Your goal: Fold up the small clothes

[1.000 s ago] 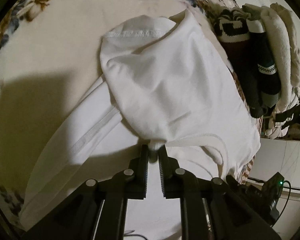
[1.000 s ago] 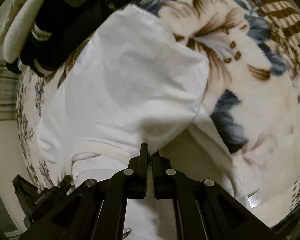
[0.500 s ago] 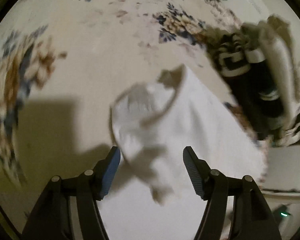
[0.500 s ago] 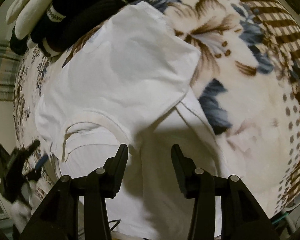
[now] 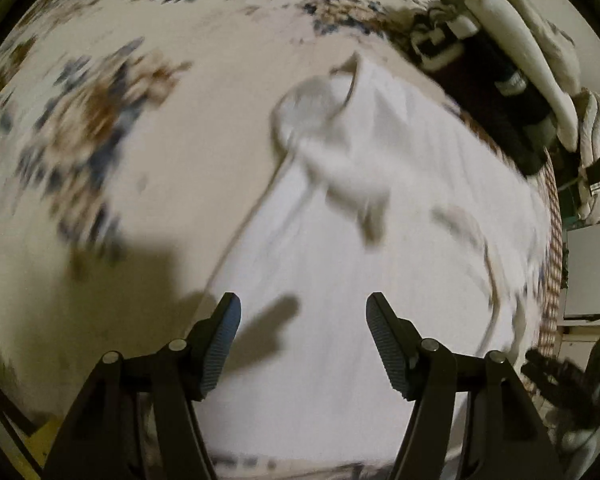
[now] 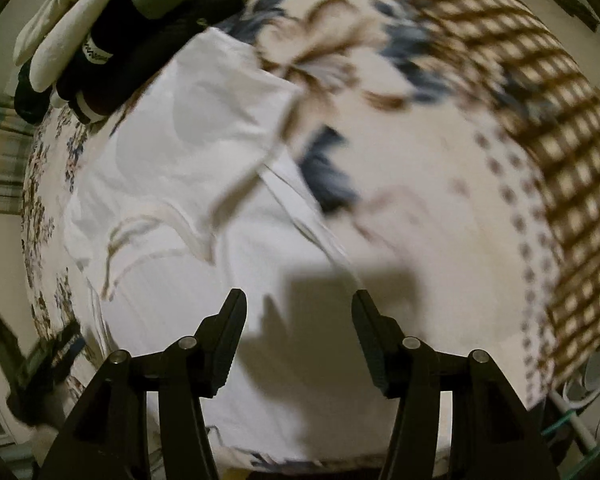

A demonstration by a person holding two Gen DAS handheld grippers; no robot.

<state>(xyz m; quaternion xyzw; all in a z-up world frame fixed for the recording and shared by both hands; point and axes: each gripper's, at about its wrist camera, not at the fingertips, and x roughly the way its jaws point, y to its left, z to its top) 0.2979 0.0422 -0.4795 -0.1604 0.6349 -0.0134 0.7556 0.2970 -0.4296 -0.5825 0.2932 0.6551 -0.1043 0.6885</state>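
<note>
On the floral blanket (image 5: 180, 200) the white shirt (image 5: 380, 280) lies half-folded, both grippers released above it: left gripper (image 5: 303, 344) wide, right gripper (image 6: 299, 336) still opening, nothing between either. Risk: that loosely flopped sleeve could spring back unfolded.

Motion blur smears much of what we see: in the left wrist view the floral blanket (image 5: 100, 128) runs to streaks, and the folded-over sleeve of the white garment (image 5: 340, 152) is too soft for us to trace its edges. In the right wrist view the garment's near hem (image 6: 300, 440) passes behind the gripper frame and out of the bottom edge. The pile of dark and cream clothes (image 6: 112, 40) is cut off by the upper rim, so we cannot count its pieces.
</note>
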